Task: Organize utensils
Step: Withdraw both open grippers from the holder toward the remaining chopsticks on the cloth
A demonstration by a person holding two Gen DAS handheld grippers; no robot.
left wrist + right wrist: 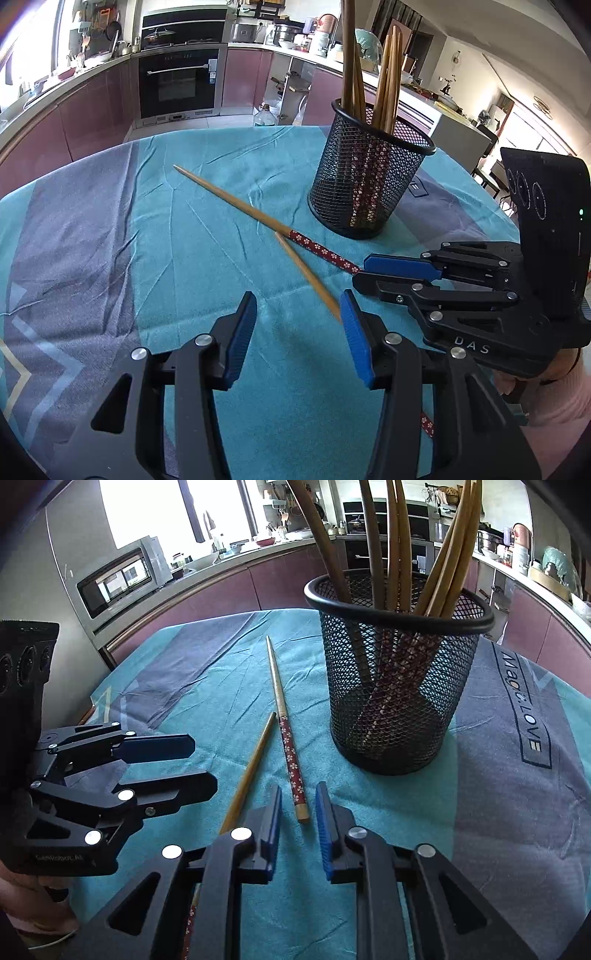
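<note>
We see two chopsticks (286, 723) flat on tablecloth (517, 812) beside mesh cup (397, 686), tips pointing away. Only right view shows "LOVE" print. Left gripper (297, 314) apart, right gripper (297, 806) apart, both empty.

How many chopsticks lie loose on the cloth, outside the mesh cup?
2. One chopstick lies left of the mesh cup, red end toward the right gripper. The second chopstick lies beside it, partly hidden.
</note>
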